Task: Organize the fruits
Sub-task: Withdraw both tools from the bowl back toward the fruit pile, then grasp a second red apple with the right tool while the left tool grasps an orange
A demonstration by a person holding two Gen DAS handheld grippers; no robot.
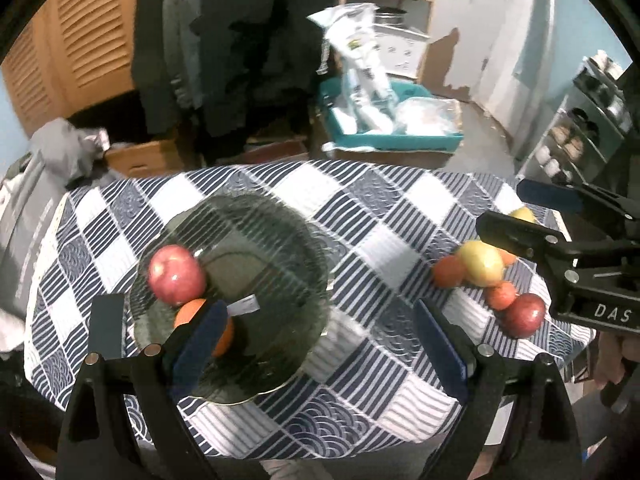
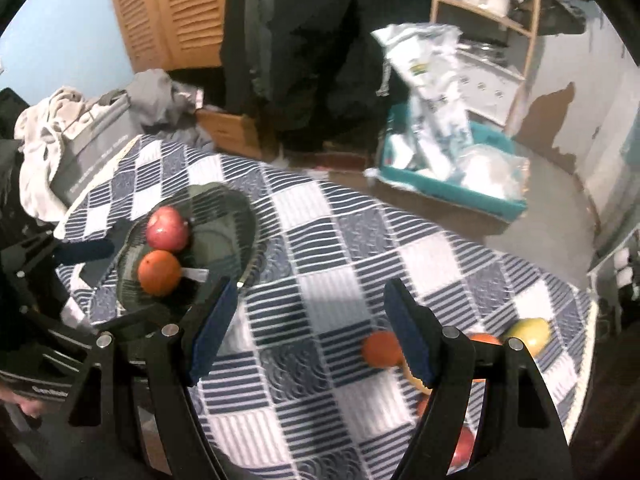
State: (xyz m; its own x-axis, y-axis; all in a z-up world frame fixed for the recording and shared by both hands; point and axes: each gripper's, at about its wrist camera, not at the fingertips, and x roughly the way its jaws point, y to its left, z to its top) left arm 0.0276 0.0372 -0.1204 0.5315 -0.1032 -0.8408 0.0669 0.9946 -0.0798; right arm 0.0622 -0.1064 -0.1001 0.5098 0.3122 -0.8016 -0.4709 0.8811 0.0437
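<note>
A ribbed glass bowl (image 1: 280,240) (image 2: 236,216) stands on the left of the checked tablecloth (image 1: 384,240). It holds a red apple (image 1: 174,274) (image 2: 167,228) and an orange (image 1: 188,314) (image 2: 159,272). My left gripper (image 1: 320,344) (image 2: 90,262) hangs open above the bowl's near side, holding nothing. On the cloth to the right lie loose fruits: an orange (image 1: 448,272) (image 2: 382,348), a yellow apple (image 1: 482,264), a red apple (image 1: 524,314) and a further yellow fruit (image 2: 528,334). My right gripper (image 2: 312,332) (image 1: 520,216) is open over bare cloth, left of that pile.
Beyond the table's far edge, a teal tray (image 1: 392,142) with plastic bags sits on the floor. Dark hanging clothes (image 1: 240,40) and a louvered cabinet (image 1: 88,40) stand behind. Grey clothing (image 2: 92,128) lies off the table's left. A metal rack (image 1: 580,128) stands at far right.
</note>
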